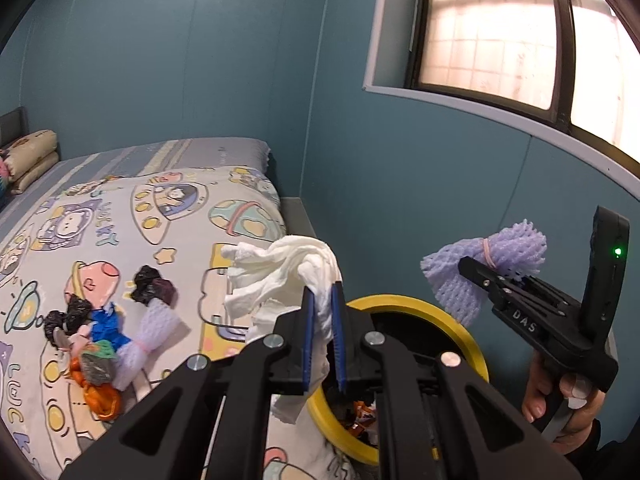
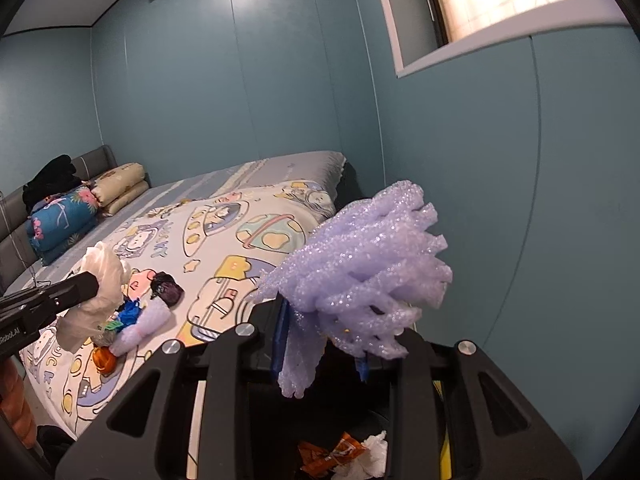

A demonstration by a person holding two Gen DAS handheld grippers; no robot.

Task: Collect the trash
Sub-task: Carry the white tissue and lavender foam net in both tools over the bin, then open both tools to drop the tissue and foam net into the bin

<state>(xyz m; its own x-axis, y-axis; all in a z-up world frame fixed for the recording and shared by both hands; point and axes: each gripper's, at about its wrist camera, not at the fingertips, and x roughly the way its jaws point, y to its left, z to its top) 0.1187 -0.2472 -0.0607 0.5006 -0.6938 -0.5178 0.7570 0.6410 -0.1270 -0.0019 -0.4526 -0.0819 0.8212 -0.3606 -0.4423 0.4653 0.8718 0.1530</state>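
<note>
Blue-padded jaws of the left gripper point(image 1: 323, 312) are pinching a crumpled white tissue point(image 1: 280, 276) above the yellow-rimmed trash bin point(image 1: 472, 344) standing beside the bed point(image 1: 168, 216). To its right, the right gripper point(image 2: 320, 344) is clamping a lilac foam fruit net point(image 2: 360, 280), bunched with a rubber band, over the same bin. More scraps are lying together on the cartoon-print quilt: black wrappers point(image 1: 154, 286), a second foam net point(image 1: 140, 348), orange netting point(image 1: 98, 396). Orange and white litter point(image 2: 344, 456) is sitting inside the bin.
</note>
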